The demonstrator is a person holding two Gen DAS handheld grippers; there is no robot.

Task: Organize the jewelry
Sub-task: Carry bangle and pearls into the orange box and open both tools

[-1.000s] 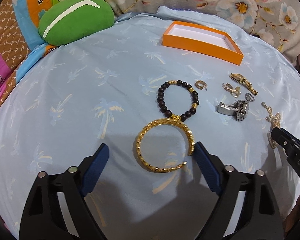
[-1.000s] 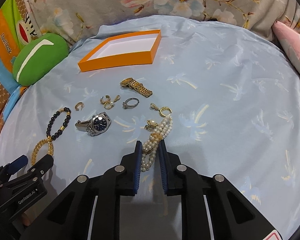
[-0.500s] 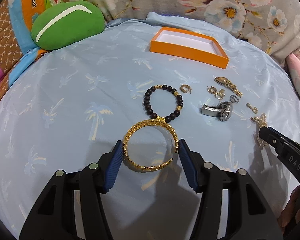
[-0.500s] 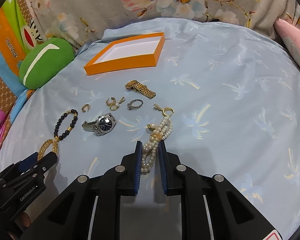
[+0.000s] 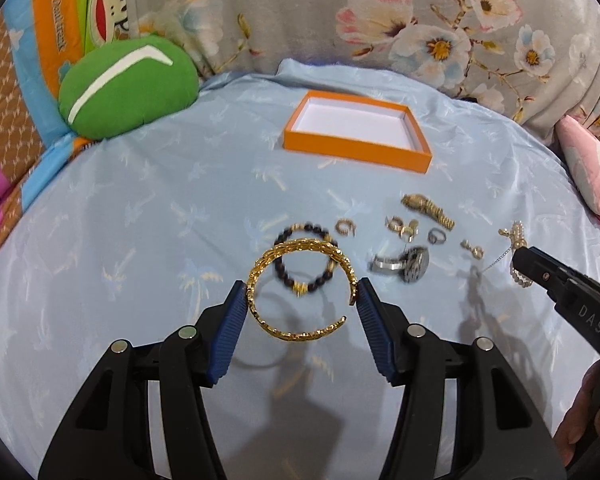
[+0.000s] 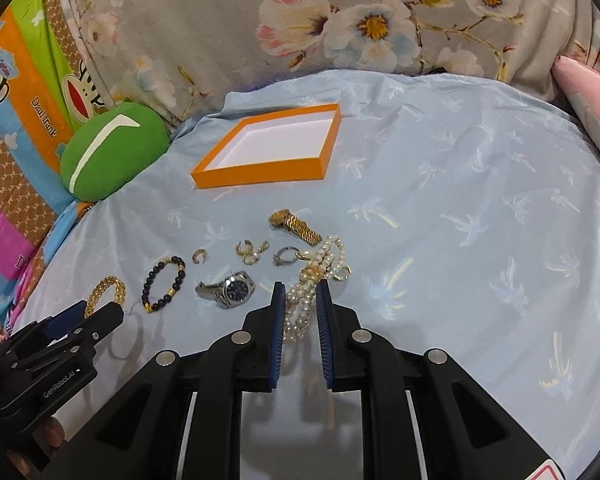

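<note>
My left gripper (image 5: 302, 294) is shut on a gold bangle (image 5: 296, 332) and holds it above the light blue bedsheet; its shadow falls below. My right gripper (image 6: 300, 300) is shut on a pearl bracelet (image 6: 306, 292), lifted, with strands hanging. An empty orange box (image 5: 356, 152) with a white inside lies at the back, also in the right wrist view (image 6: 260, 170). On the sheet remain a black bead bracelet (image 6: 164, 284), a silver watch (image 6: 230, 290), a gold watch (image 6: 296, 226), rings and earrings (image 6: 252, 252).
A green cushion (image 5: 124, 88) lies at the back left. Floral bedding (image 5: 420, 32) rises behind the box. A pink pillow (image 5: 588, 168) lies at the right edge. The right gripper's side (image 5: 568, 288) shows in the left wrist view.
My left gripper closed on the gold bangle and lifted it off the sheet. My right gripper lifted the pearl bracelet off the sheet. Both views moved up and back.
</note>
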